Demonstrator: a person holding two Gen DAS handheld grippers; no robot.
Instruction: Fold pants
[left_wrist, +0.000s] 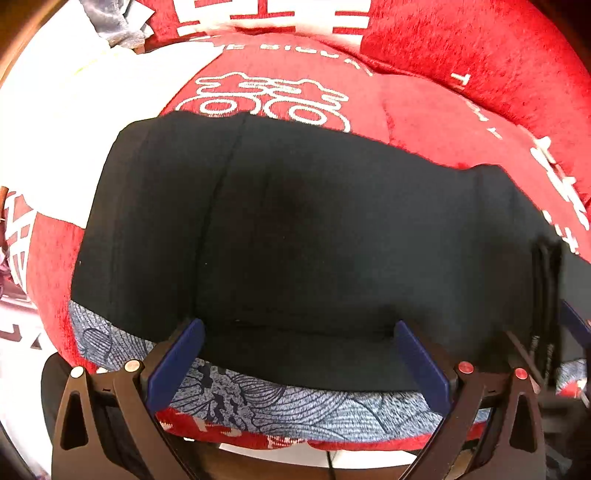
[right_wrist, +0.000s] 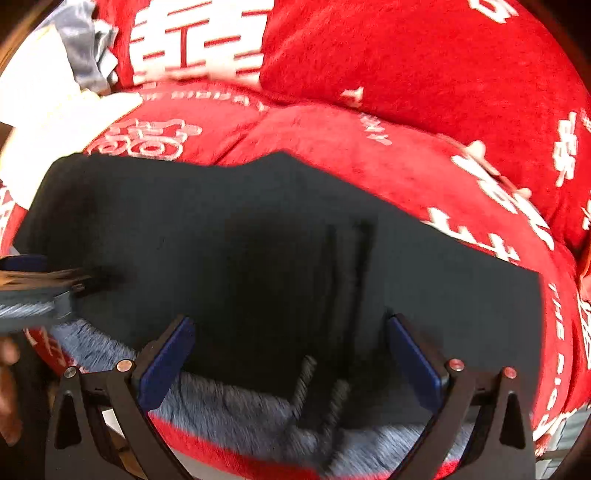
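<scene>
Black pants (left_wrist: 295, 236) lie spread flat on a red cushion (left_wrist: 424, 110) with white characters. My left gripper (left_wrist: 299, 354) is open, its blue pads on either side of the pants' near edge, holding nothing. My right gripper (right_wrist: 291, 354) is open over the pants (right_wrist: 258, 240) near their waistband, where two black drawstrings (right_wrist: 317, 391) hang over the near edge. The left gripper's arm (right_wrist: 44, 284) shows at the left edge of the right wrist view. That view is blurred by motion.
A blue-grey patterned cloth (left_wrist: 295, 406) runs along the cushion's front edge under the pants. A second red cushion (left_wrist: 461, 44) stands behind. White cloth (left_wrist: 74, 110) and a grey garment (left_wrist: 110, 22) lie at the far left.
</scene>
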